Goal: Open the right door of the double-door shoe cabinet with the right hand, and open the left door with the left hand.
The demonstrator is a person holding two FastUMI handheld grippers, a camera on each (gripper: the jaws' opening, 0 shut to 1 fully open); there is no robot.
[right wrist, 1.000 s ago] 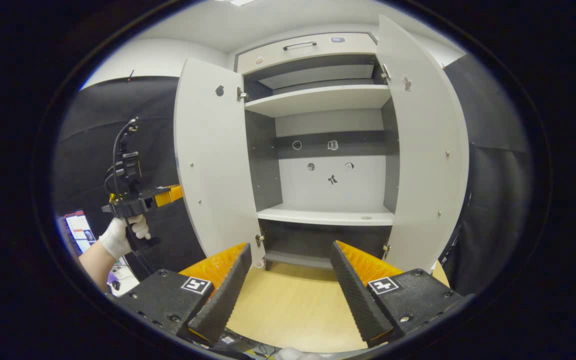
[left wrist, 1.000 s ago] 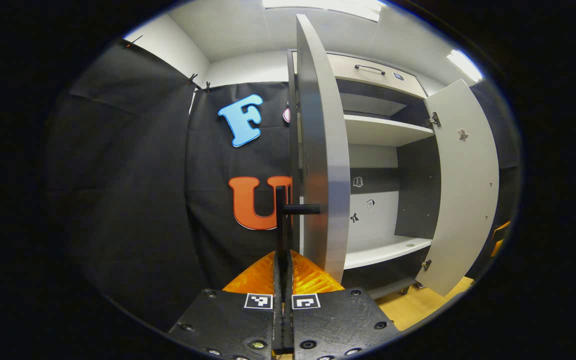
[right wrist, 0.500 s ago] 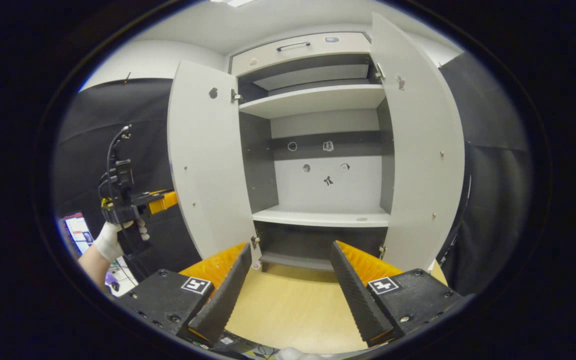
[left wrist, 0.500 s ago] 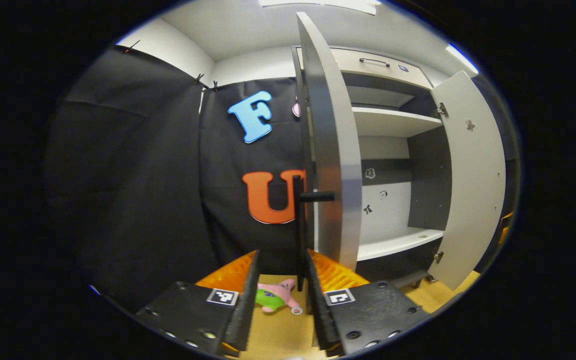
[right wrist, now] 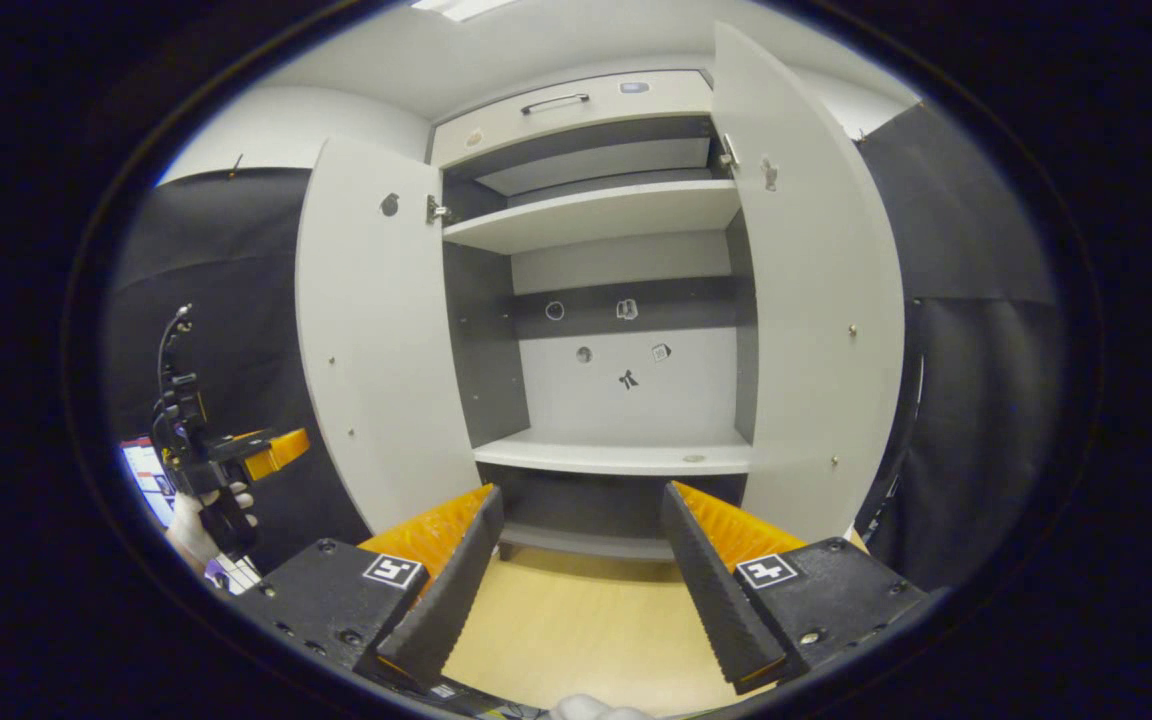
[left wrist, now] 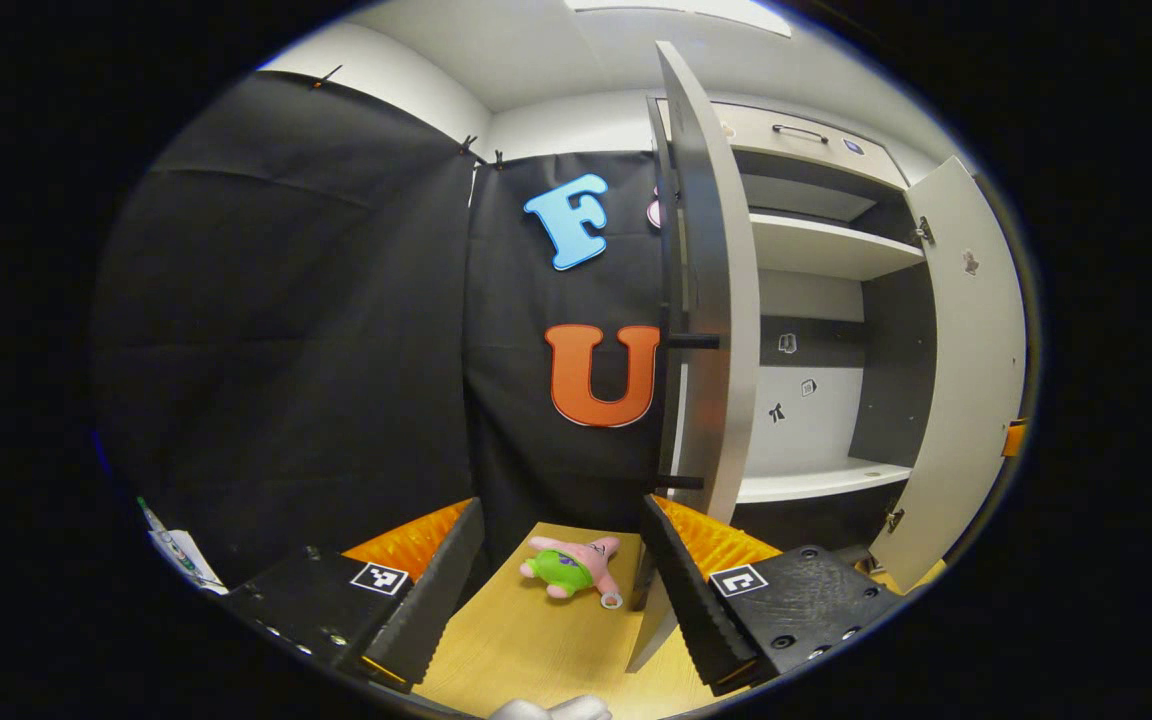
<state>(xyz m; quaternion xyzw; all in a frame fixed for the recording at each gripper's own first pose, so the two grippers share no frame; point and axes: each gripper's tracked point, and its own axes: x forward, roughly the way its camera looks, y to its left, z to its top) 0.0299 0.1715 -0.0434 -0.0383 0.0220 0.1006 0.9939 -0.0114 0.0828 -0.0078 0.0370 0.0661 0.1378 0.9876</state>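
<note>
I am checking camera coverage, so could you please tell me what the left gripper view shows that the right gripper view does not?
The left gripper view contributes a plush toy on the wooden floor, the left door seen edge-on with its black handle, and the left gripper with its fingers apart. The right gripper view contributes the inner faces of both doors, the open right gripper, and a gloved hand holding the left gripper beside the left door. Both share the open cabinet, its upper shelf, the top drawer and the right door.
</note>
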